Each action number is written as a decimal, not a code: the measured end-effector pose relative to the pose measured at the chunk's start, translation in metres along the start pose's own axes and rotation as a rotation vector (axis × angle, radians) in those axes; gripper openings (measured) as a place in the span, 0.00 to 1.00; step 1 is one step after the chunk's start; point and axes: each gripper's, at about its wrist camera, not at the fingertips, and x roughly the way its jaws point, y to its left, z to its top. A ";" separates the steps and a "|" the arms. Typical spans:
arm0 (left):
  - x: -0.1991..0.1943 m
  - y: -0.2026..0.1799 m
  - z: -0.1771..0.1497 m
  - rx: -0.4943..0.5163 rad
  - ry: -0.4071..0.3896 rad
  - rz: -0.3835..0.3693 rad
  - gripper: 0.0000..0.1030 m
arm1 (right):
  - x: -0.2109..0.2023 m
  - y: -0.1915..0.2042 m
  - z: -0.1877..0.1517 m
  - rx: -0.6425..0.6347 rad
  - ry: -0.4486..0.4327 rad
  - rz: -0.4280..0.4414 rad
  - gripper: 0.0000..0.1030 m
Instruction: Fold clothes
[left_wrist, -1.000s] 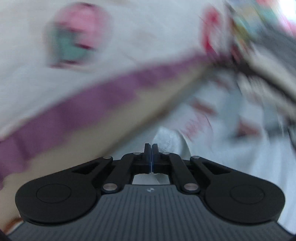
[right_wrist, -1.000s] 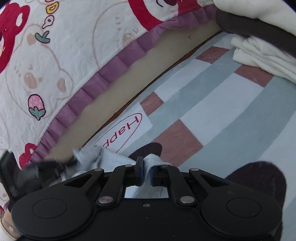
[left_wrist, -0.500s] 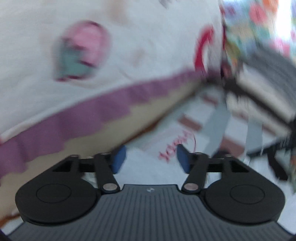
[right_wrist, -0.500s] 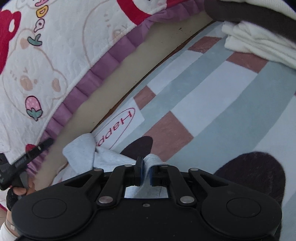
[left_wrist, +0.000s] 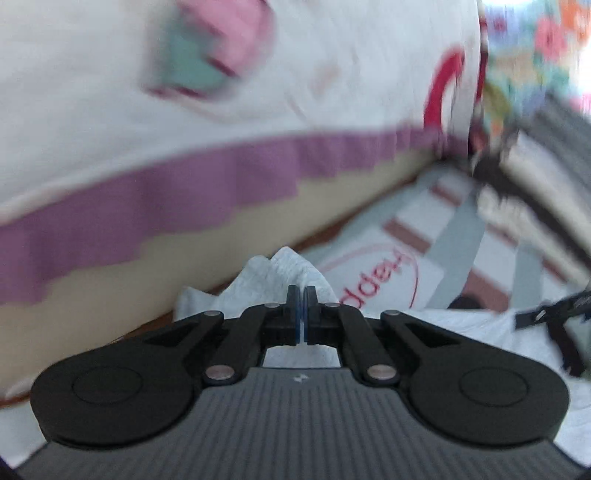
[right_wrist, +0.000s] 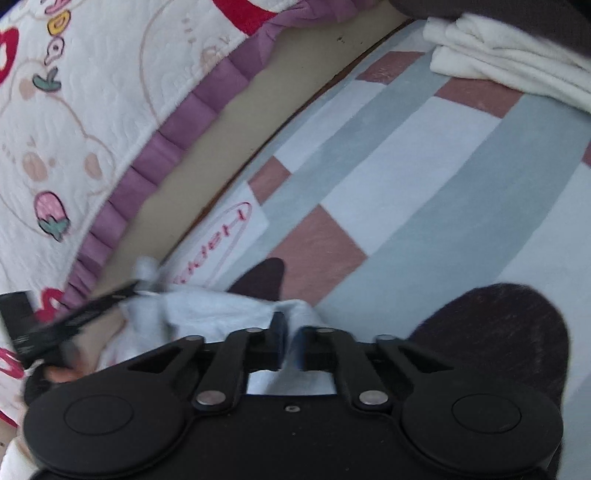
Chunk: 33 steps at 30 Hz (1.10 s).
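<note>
A pale blue-white garment (left_wrist: 280, 273) lies bunched on the striped rug (left_wrist: 458, 236) close to the bed. My left gripper (left_wrist: 302, 299) is shut on a raised fold of it. The same garment shows in the right wrist view (right_wrist: 221, 306), stretched between both grippers. My right gripper (right_wrist: 290, 328) is shut on its other edge, low over the rug (right_wrist: 424, 184). The left gripper's body shows as a dark blurred bar at the left of the right wrist view (right_wrist: 74, 317).
A white quilt with a purple frill (right_wrist: 177, 136) hangs over the beige bed side (right_wrist: 266, 85) on the left. Folded white and dark clothes (right_wrist: 498, 55) are stacked at the far right. Dark patches (right_wrist: 509, 325) mark the rug near me.
My left gripper opened half a second ago and has shut again on a new fold of the garment. My right gripper kept its hold and shifted slightly forward.
</note>
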 end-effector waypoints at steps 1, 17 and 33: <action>-0.013 0.008 -0.006 -0.034 -0.023 -0.012 0.01 | 0.000 -0.001 0.000 -0.004 -0.002 0.001 0.00; -0.086 0.033 -0.055 -0.124 0.035 -0.016 0.03 | 0.000 0.004 0.000 -0.049 0.004 -0.020 0.00; -0.023 -0.002 -0.001 0.125 0.159 -0.141 0.01 | -0.017 0.015 -0.004 -0.095 0.015 0.201 0.16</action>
